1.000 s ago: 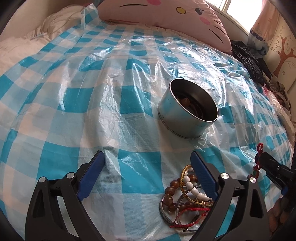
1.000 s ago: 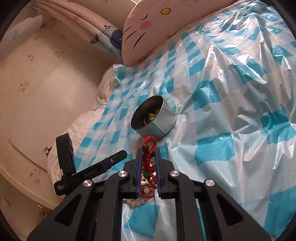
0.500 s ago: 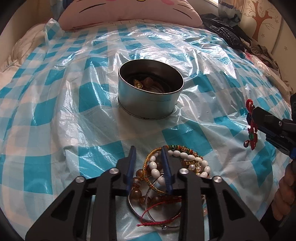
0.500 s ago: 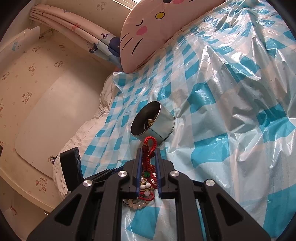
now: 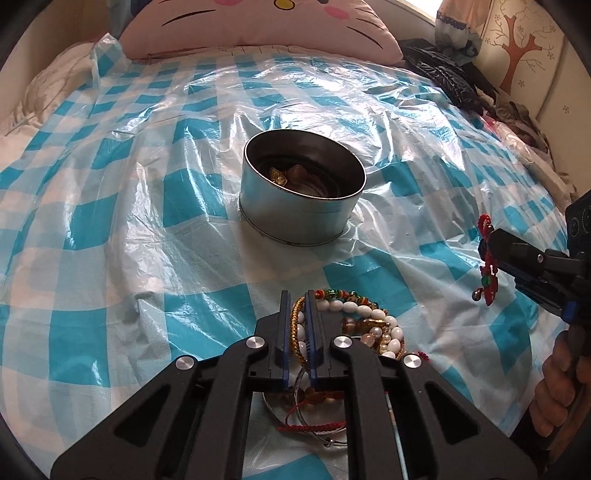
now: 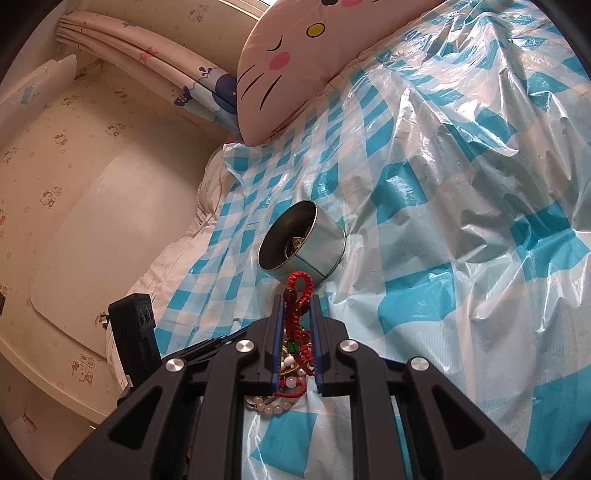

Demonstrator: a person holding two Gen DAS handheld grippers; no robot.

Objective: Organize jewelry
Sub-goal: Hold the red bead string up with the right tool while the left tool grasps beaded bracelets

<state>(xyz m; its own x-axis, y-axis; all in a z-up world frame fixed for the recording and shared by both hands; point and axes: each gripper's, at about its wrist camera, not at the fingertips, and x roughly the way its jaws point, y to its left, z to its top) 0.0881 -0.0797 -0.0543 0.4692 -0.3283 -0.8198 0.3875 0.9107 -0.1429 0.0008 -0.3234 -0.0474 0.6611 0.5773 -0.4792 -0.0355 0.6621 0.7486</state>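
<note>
Jewelry pile, lying on the blue-and-white checked plastic sheet directly beneath and just right of the left gripper's fingers. A gold braided bracelet is pinched between the two blue pads of the left gripper, which are drawn nearly together on it; white beads of another strand are seen pressed against the outer face of the right-hand finger. A multicoloured beaded bracelet is arched just beyond the fingertips, while a red cord and a thin metal bangle are spread behind the pads, under the black linkage.

A red knotted cord bracelet is clamped between the pads of the right gripper, with its loop projecting past the fingertips and its beaded tail hanging behind them; in the left wrist view the same bracelet is shown lifted clear of the sheet, well to the right of the pile. The person's hand is visible below that gripper.

A round metal tin is placed upright and open ahead of both pairs of fingers, apart from the pile, with a few pieces visible inside. A pink cat-face cushion is set at the far edge of the sheet, beyond the tin.
</note>
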